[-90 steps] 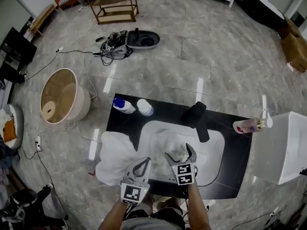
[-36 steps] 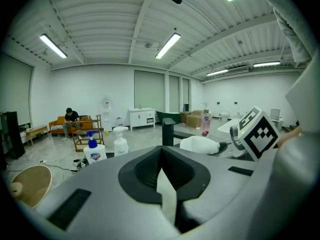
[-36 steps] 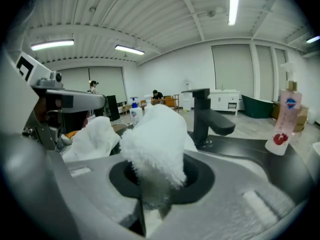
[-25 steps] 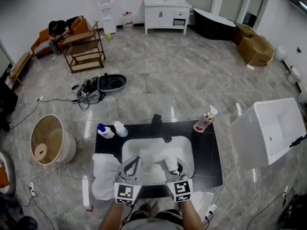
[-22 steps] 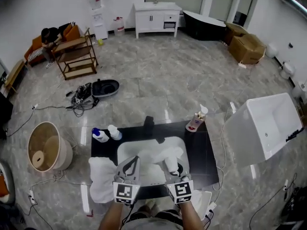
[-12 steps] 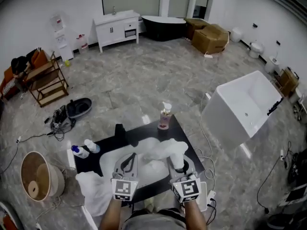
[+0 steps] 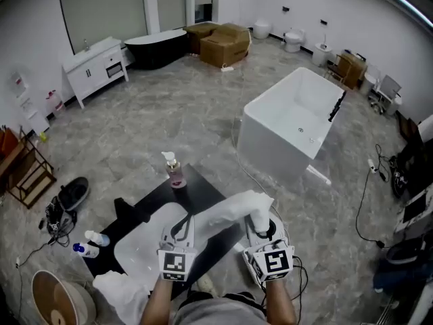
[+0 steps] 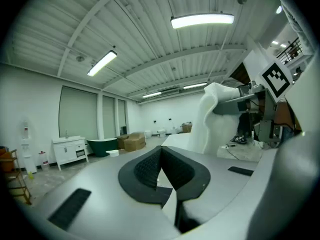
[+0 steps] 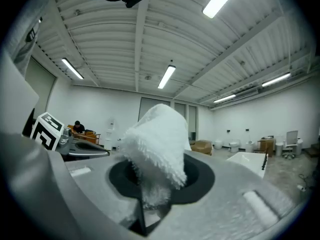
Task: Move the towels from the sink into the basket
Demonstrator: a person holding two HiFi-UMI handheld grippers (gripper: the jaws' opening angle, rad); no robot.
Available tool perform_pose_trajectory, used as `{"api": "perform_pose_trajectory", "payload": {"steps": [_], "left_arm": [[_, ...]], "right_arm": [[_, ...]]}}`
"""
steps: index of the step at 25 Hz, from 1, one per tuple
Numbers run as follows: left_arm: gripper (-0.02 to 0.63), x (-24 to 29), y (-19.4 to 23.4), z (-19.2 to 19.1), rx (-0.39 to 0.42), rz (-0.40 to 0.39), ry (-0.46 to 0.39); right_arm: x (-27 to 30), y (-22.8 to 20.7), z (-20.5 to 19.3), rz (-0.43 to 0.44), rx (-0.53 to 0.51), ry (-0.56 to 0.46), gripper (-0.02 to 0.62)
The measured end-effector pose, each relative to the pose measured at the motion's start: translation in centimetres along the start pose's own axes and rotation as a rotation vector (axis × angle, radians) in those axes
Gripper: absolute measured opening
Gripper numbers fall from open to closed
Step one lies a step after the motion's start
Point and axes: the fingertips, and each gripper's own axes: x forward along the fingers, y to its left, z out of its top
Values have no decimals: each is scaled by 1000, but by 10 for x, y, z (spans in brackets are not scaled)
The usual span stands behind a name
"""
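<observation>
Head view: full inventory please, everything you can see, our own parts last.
towel: 1, white, held up over the counter in the right gripper
second towel: 1, white, draped off the counter's near-left corner
sink: 1, white, in the black counter
faucet: 1, black, behind the sink
soap dispenser: 1, pink, counter's far corner
bottles: 2, white and blue, counter's left end
basket: 1, tan, floor, bottom left
bathtub: 1, white, floor beyond
cardboard boxes: 2, brown, far wall
right gripper: 1, grey, shut on the towel
left gripper: 1, grey, jaws together
</observation>
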Motion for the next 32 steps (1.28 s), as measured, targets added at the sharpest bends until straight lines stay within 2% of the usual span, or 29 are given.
{"api": "perform_pose_trajectory", "payload": {"steps": [10,17,24,32], "left_arm": [[9,61,-133,42,41,-236,-49],[9,81,-216,61,48,-361,-73],[9,78,-291,78,53,-445,-86],[9,67,-346,73,56,-480,-73]], "right_arm": [[-110,-126,-1,-292,0,9,91],[-186,-187,3,-444,-34,17,92],[-245,-217,-5,-501,-59,43,92],[-289,-236,-30,-528,-49,83,92]]}}
